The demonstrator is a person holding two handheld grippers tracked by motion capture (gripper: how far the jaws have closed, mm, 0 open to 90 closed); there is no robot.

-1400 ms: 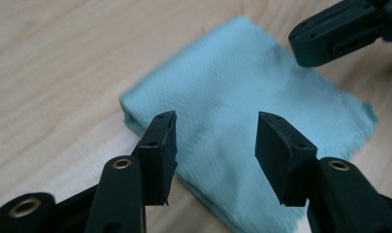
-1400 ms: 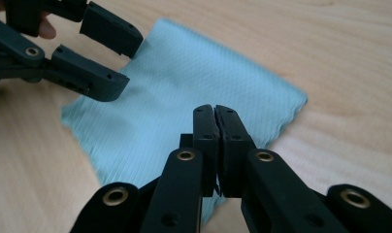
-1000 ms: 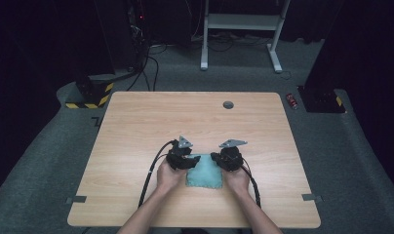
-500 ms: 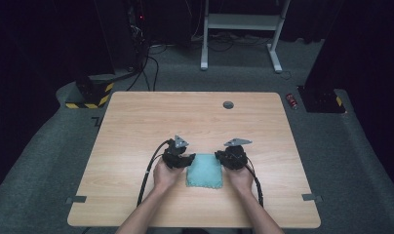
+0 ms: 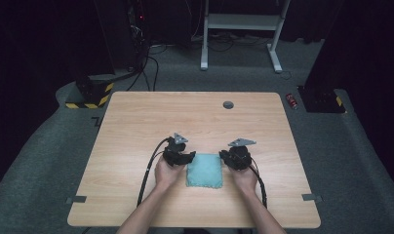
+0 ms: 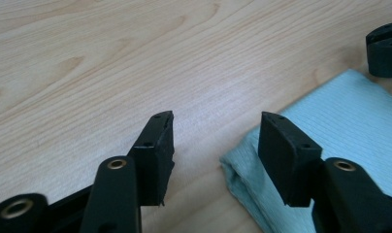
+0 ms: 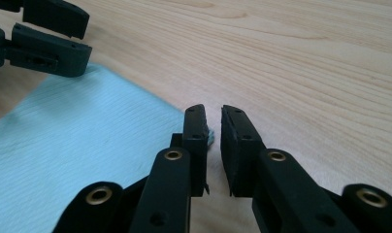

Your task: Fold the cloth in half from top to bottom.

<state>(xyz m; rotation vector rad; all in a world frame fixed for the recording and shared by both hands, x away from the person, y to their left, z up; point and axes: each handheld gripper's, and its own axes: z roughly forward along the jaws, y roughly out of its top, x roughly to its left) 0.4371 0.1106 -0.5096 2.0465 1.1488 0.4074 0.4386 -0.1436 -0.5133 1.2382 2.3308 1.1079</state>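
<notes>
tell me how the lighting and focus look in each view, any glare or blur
High view: the table is evenly lit against dark surroundings, no glare. Left gripper view: the cloth weave is sharp, the nearest parts of the jaws soft. Right gripper view: wood grain crisp, the left gripper slightly blurred.

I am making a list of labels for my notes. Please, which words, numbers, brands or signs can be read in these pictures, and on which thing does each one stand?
None can be read.
The cloth, the table, the left gripper and the right gripper show no text.
The small red thing on the floor is too small to read.
The yellow-black stripes are only a warning pattern.
</notes>
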